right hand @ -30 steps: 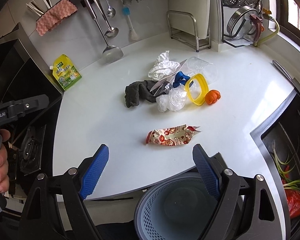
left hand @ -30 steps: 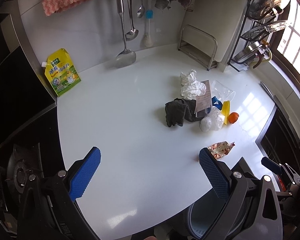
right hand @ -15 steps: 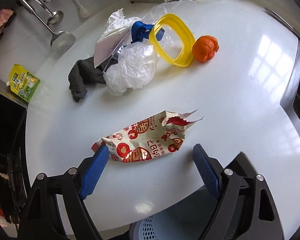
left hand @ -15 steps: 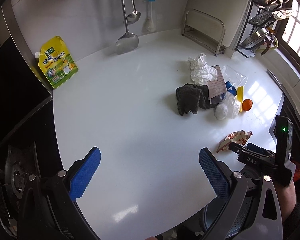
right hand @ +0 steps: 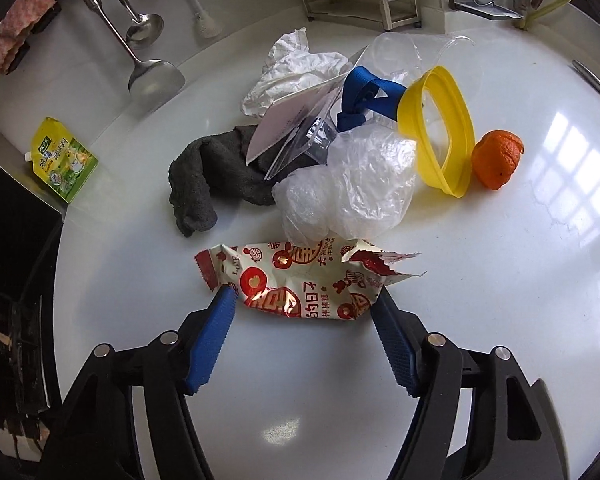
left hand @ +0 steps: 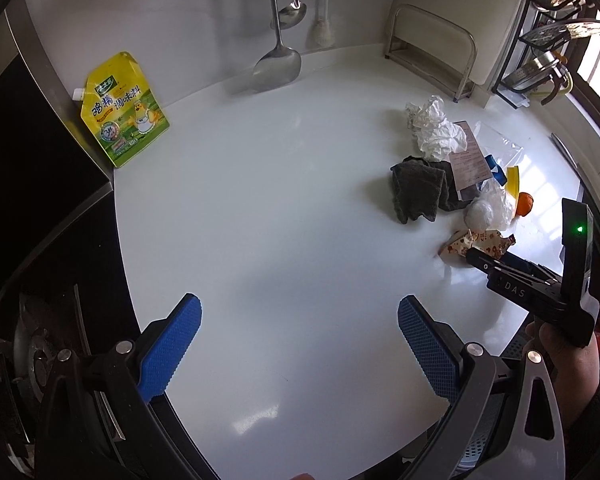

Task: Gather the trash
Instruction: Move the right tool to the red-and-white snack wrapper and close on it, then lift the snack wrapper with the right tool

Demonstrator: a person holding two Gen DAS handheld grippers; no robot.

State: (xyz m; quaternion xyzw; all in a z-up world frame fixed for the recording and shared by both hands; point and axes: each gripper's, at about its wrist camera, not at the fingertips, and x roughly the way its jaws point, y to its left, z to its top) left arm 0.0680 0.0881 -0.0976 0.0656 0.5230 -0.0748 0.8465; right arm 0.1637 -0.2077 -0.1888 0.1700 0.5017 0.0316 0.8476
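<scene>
A red-and-white snack wrapper (right hand: 308,282) lies flat on the white counter (right hand: 500,280). My right gripper (right hand: 304,300) is open, its blue fingertips (right hand: 224,300) at either end of the wrapper's near edge. Behind it is a trash pile: clear crumpled plastic (right hand: 352,188), a yellow ring lid (right hand: 436,136), orange peel (right hand: 496,160), white crumpled paper (right hand: 292,68), a blue strap (right hand: 364,96). My left gripper (left hand: 300,348) is open and empty over bare counter; in its view the wrapper (left hand: 476,242) and right gripper (left hand: 496,268) are at the right.
A dark grey cloth (right hand: 208,176) lies left of the pile. A yellow seasoning pouch (left hand: 122,112) leans at the back left. Ladles and a spatula (left hand: 278,64) hang on the back wall. A metal rack (left hand: 432,56) stands behind. A basket rim (left hand: 476,444) shows below the counter edge.
My right gripper has moved forward and down onto the wrapper, so its fingers now flank it. My left gripper has moved a little forward over the counter.
</scene>
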